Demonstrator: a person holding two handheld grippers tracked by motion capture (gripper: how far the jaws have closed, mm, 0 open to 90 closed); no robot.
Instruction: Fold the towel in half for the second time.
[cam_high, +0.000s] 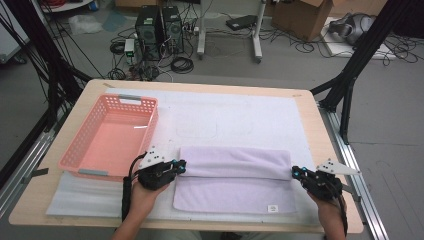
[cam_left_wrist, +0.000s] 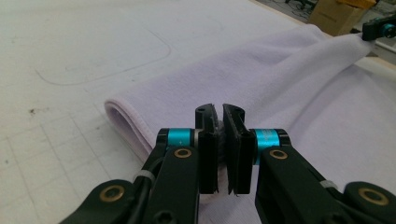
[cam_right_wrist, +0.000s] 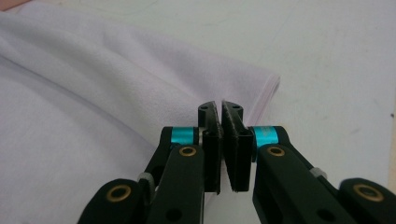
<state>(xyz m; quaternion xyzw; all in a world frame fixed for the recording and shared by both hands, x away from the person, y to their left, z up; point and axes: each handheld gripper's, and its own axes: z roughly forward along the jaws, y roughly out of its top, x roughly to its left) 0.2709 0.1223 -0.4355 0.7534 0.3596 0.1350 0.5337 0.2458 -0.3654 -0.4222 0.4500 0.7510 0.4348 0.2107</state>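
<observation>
- Right now I have the left gripper pinching the towel at its left end, jaws nearly together with cloth between them.
- My right gripper clamps the towel's right end the same way.
- Towel lies on the white mat near the front of the surface, its far part folded over toward me.
- Pink basket sits just left of the left gripper.

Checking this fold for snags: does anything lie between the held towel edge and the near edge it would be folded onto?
Nothing visible does. The left tongs and right tongs pinch the two ends of the towel at its fold; the lower layer toward the person lies bare. The pink basket sits off to the left, apart.
</observation>
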